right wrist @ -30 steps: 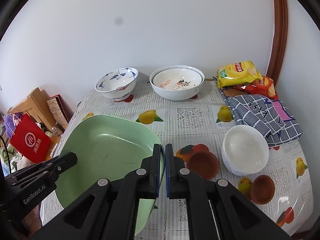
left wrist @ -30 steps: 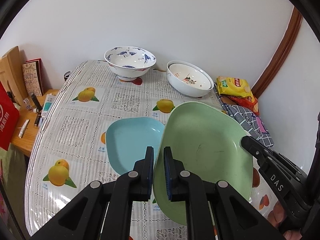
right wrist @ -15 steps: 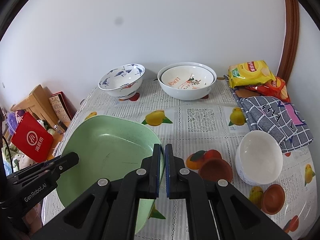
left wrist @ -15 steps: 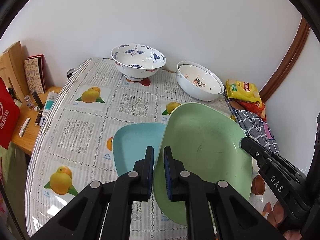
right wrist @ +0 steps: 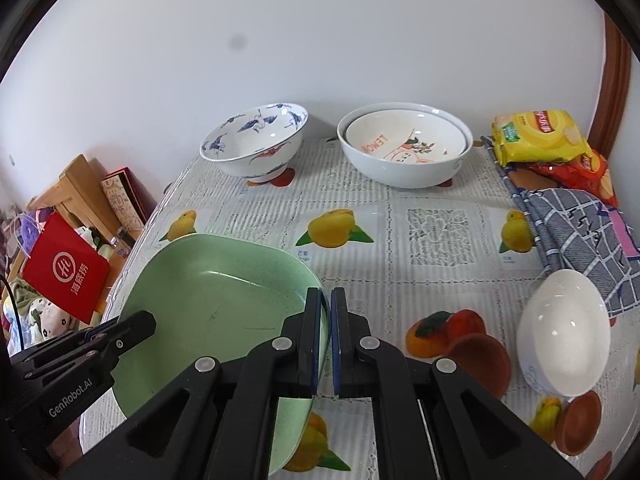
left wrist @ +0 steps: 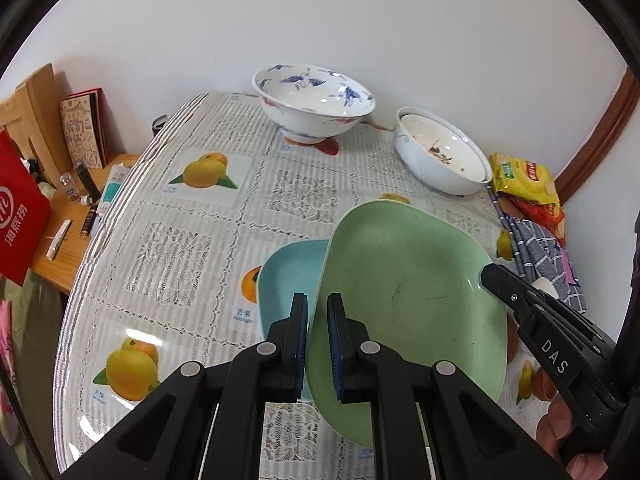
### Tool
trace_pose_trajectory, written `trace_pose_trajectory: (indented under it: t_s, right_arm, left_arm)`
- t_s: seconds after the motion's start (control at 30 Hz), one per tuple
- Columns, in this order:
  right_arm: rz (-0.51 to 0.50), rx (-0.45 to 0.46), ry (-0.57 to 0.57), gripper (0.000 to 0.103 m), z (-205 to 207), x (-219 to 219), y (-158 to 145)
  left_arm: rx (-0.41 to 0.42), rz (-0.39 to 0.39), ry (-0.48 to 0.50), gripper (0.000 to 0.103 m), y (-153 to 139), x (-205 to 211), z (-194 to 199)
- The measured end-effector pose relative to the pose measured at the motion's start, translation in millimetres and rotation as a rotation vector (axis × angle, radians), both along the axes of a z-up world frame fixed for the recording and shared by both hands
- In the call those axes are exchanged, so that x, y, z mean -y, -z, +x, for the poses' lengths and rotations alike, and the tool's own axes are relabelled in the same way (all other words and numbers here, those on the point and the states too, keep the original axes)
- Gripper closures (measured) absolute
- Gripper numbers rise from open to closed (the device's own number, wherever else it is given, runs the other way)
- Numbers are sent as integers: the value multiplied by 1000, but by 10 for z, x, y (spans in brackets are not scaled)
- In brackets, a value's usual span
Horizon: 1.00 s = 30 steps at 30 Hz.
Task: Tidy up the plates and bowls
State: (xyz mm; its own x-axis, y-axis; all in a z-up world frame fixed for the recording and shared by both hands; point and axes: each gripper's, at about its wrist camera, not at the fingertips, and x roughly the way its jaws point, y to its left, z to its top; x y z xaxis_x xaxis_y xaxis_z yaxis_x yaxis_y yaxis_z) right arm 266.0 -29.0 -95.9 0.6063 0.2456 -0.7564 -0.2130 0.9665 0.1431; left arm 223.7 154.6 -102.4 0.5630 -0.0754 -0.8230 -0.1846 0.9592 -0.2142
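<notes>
Jaws pinching green plate, blue plate left-view only

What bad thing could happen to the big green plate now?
1. The square green plastic plate is pinched only at two opposite rims, by the left gripper and the right gripper; if either slips, it might drop.
2. It hangs tilted over the square blue plastic plate, so it could land crooked instead of nesting.
</notes>
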Motion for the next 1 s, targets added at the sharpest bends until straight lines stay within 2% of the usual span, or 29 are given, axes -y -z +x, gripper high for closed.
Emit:
trace_pose_trajectory:
  t_s: [0.47, 0.93, 1.0]
  right_arm:
    - [-29, -56, -60, 97, 355, -295, 383]
    - [-52, -57, -85, 94, 577, -403, 496]
    - [-57, -53, -90, 94, 590, -428, 503]
  left_arm:
    - [-72, -3, -34, 93, 378, -169, 178]
    - [-94, -5, -2, 93, 512, -159, 247]
    - [-96, -26, 0, 93, 518, -186, 237]
